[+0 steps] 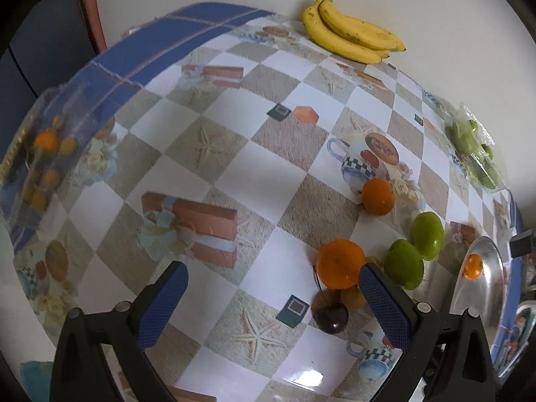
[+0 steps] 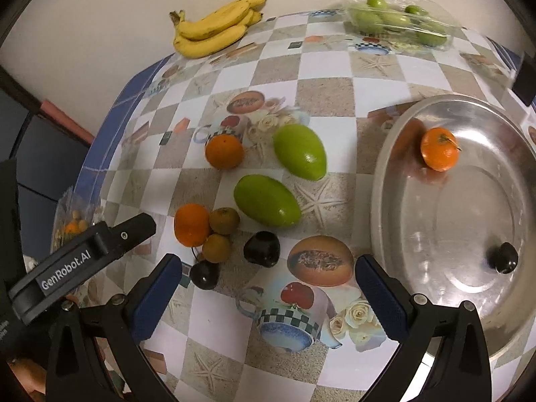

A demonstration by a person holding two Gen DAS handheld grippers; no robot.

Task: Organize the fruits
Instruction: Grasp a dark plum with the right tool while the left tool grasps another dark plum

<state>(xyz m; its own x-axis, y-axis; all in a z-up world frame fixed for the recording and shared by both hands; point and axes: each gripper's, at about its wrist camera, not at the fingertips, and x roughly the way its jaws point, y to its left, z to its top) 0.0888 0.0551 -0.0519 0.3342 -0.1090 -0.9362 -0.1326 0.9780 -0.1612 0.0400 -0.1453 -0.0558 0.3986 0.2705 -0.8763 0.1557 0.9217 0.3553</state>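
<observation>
A round metal tray holds one orange and a dark cherry. On the patterned cloth left of it lie two green mangoes, two oranges, two brown fruits, and two dark cherries. My right gripper is open above the cloth, near the cherries. My left gripper is open too, its right finger beside an orange and a cherry. The tray shows at the right.
A bunch of bananas lies at the table's far edge by the wall. A clear plastic box of green fruits stands at the far right. A clear bag with small orange fruits sits at the table's left edge.
</observation>
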